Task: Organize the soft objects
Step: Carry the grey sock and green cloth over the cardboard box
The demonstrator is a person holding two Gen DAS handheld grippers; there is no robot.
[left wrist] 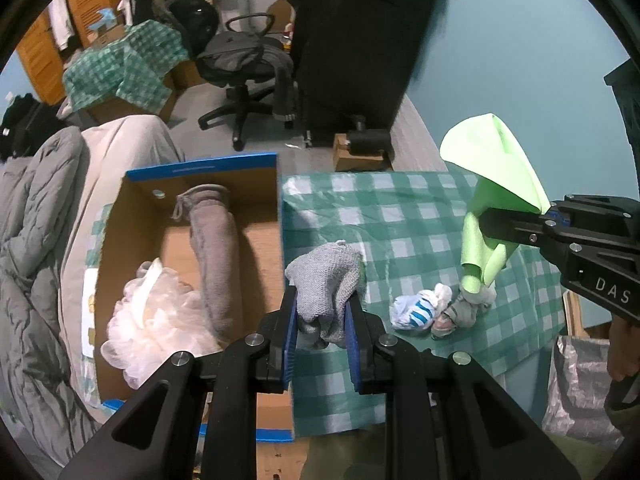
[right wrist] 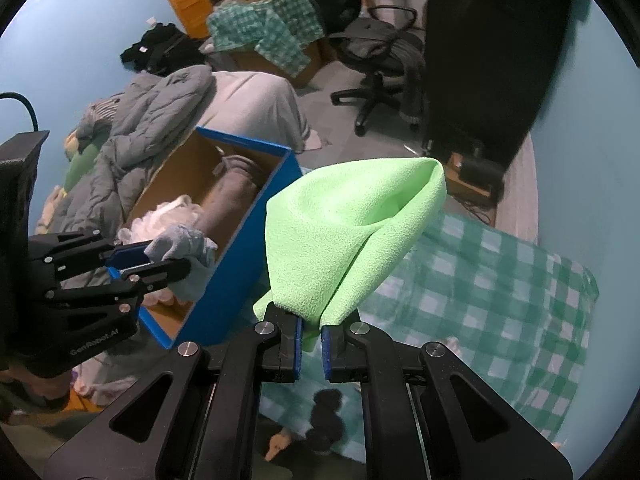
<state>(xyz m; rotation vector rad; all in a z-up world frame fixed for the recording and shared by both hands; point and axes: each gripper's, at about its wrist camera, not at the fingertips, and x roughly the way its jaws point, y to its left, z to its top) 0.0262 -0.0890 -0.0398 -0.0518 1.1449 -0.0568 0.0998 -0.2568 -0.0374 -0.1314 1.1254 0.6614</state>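
My left gripper (left wrist: 322, 314) is shut on a grey knitted cloth (left wrist: 326, 280), held just right of the blue cardboard box (left wrist: 200, 168). From the right wrist view the same gripper (right wrist: 160, 260) and its grey cloth (right wrist: 182, 250) hang over the box's near edge (right wrist: 256, 220). My right gripper (right wrist: 310, 332) is shut on a light green cloth (right wrist: 352, 232) that stands up in a cone above the checked table; the left wrist view has it (left wrist: 494, 184) at the right. In the box lie a grey rolled towel (left wrist: 212, 248) and a white mesh sponge (left wrist: 156, 316).
A green-and-white checked cloth (left wrist: 400, 216) covers the table. On it lie a blue-striped white bundle (left wrist: 416, 312) and a small grey bundle (left wrist: 460, 312). A grey quilt (left wrist: 36, 240) lies left of the box. An office chair (left wrist: 248, 76) stands on the floor behind.
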